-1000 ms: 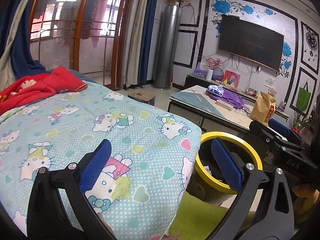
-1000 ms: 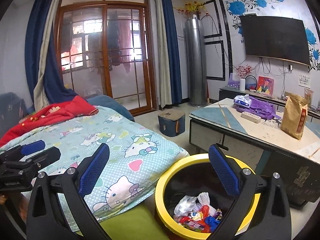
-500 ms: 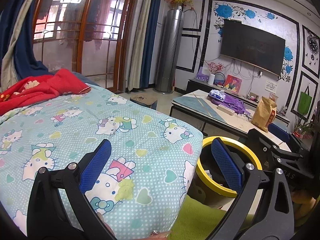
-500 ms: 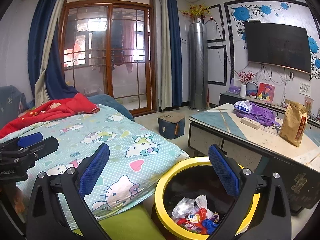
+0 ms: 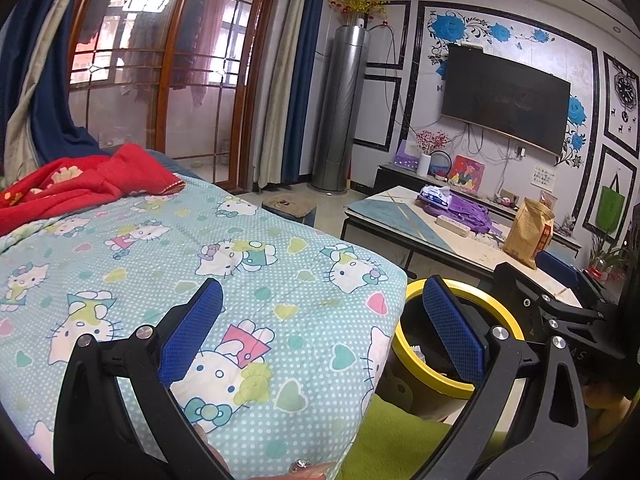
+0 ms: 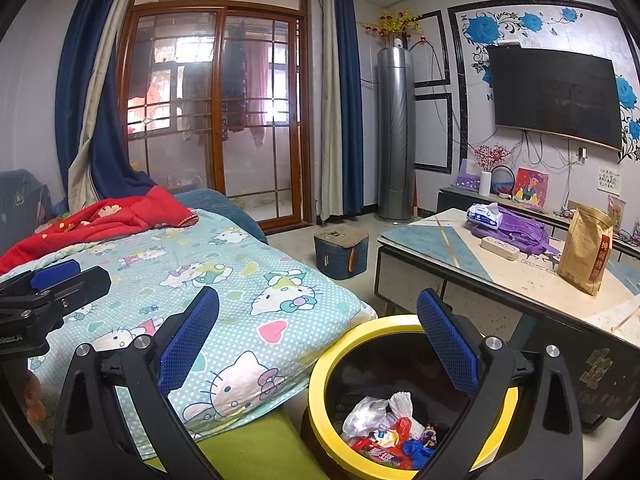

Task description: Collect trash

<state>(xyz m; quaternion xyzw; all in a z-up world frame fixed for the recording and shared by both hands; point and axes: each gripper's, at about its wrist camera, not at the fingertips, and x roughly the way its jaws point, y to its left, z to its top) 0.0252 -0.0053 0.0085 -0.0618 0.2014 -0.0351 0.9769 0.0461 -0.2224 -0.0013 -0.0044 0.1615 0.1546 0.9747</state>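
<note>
A black trash bin with a yellow rim (image 6: pixel 328 364) stands on the floor between the bed and the coffee table, and shows in the left wrist view (image 5: pixel 500 312). Crumpled wrappers (image 6: pixel 384 428) lie inside it. My right gripper (image 6: pixel 318 344) is open and empty, above the bin's near edge. My left gripper (image 5: pixel 320 332) is open and empty, over the Hello Kitty quilt (image 5: pixel 240 264), left of the bin. Each gripper shows at the edge of the other's view.
A coffee table (image 6: pixel 452 256) at the right holds a brown paper bag (image 6: pixel 586 248), a purple bag (image 6: pixel 516 228) and a power strip (image 6: pixel 500 248). A red blanket (image 6: pixel 104 220) lies at the bed's far end. A small stool (image 6: pixel 340 248) stands on the floor beyond.
Both grippers have risen and drawn back slightly, so the bin sits lower in both views. Both stay open and empty.
</note>
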